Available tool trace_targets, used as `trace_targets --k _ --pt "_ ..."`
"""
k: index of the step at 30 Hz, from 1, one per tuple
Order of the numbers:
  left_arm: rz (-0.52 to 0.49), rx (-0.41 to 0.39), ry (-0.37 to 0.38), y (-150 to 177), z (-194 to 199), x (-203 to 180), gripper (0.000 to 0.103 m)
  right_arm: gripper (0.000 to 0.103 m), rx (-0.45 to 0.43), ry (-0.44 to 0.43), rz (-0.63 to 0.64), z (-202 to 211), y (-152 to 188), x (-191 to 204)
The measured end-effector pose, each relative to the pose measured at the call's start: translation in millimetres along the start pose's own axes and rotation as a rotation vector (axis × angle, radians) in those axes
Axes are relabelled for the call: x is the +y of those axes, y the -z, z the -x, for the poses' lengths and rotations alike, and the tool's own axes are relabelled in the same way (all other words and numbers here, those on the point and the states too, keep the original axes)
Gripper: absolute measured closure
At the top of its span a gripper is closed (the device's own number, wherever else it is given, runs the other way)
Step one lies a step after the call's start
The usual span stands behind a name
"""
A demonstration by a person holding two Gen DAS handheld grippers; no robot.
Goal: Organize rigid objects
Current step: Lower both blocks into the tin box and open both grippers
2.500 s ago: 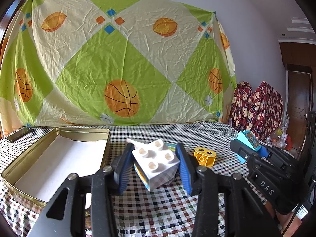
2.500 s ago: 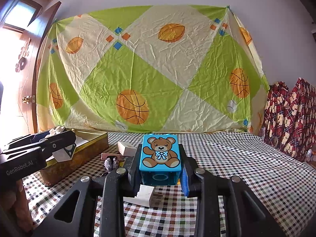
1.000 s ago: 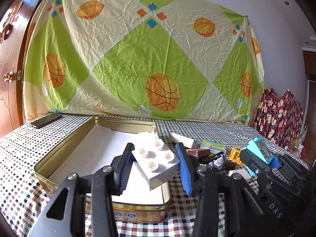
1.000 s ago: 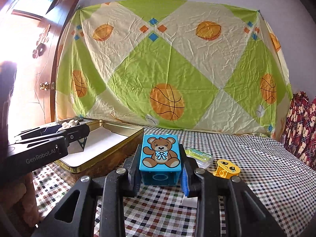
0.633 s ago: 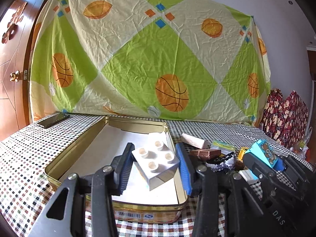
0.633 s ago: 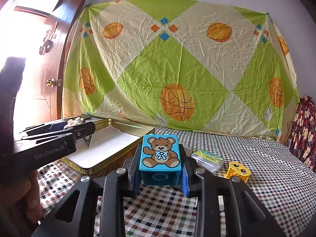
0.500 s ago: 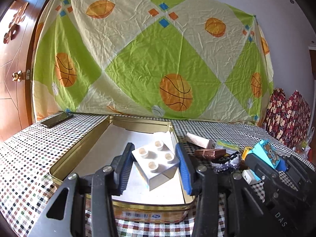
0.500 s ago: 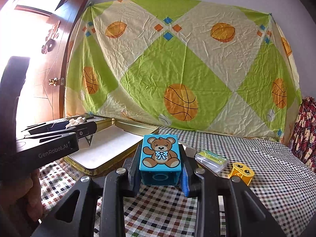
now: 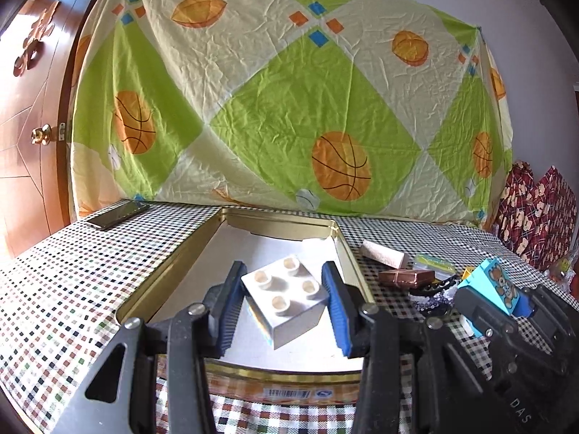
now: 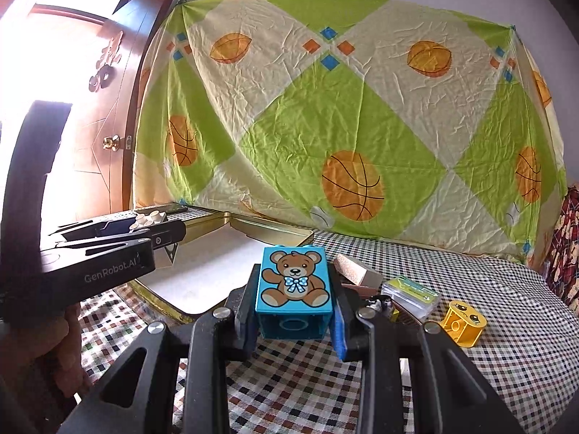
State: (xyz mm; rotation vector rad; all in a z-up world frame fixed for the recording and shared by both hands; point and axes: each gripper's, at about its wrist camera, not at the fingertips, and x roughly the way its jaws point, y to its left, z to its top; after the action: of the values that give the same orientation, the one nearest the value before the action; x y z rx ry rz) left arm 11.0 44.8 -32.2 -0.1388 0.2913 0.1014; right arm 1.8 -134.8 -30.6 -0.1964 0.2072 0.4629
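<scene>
A white studded toy brick [image 9: 286, 300] hangs tilted between the blue pads of my left gripper [image 9: 284, 293], which is shut on it, above the near end of the open gold tin [image 9: 170, 271]. My right gripper [image 10: 295, 296] is shut on a blue brick with a bear picture [image 10: 294, 285], held over the checked cloth just right of the tin [image 10: 253, 229]. In the left wrist view the right gripper [image 9: 492, 302] with its blue bear brick [image 9: 497, 287] shows at the right. The right wrist view has the left gripper [image 10: 152, 226] at the left, over the tin.
On the checked tablecloth right of the tin lie a beige block [image 9: 383, 255], a brown bar [image 9: 405, 276], a green-labelled clear packet [image 10: 410, 294] and a yellow face brick [image 10: 465, 322]. A dark phone [image 9: 115, 215] lies at the far left. A basketball-print sheet [image 9: 289, 108] hangs behind.
Both grippers have slid left with their bricks. The tin has shifted right in both views, so the white brick now hangs over its near end.
</scene>
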Motion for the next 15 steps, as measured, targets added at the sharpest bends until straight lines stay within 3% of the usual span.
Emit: trace_targets --k 7,15 --pt "0.014 0.04 0.01 -9 -5 16 0.06 0.069 0.055 -0.083 -0.032 -13 -10 4" --pt "0.023 0.129 0.075 -42 -36 31 0.06 0.069 0.124 -0.202 -0.096 -52 -53 -1"
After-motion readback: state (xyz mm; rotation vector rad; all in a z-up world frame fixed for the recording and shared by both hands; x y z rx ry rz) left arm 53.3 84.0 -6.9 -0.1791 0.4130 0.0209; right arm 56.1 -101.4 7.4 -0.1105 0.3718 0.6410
